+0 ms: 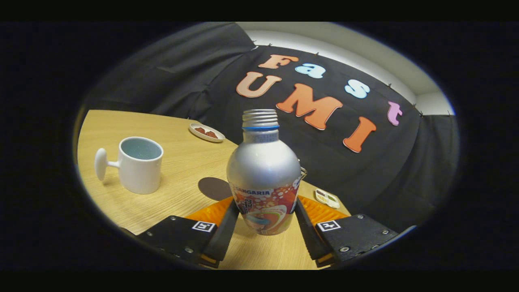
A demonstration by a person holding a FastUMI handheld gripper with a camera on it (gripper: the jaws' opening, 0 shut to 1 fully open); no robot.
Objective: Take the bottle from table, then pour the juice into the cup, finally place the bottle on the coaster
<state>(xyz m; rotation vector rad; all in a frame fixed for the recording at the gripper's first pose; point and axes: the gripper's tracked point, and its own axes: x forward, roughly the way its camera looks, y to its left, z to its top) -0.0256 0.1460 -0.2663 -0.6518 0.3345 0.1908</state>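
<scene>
Gripper view. The gripper (265, 213) holds the bottle (263, 178) between its two fingers, one pressed against each side of the printed lower body; the claw is clenched on it. The bottle is upright, uncapped, its threaded neck bare, and its base looks slightly raised off the wooden table (174, 194), though contact there is hard to judge. Beyond the left finger a dark round coaster (215, 188) lies flat, partly hidden behind the bottle's shoulder. Farther left stands the white cup (140, 164), handle pointing away from the bottle, with bare tabletop between cup and coaster. Its inside looks pale blue; whether it holds liquid cannot be told. A small oval dish (206, 132) with reddish pieces sits near the far table edge. Just past the right finger, a small flat item (327, 198) lies at the table's edge, too small to identify.
</scene>
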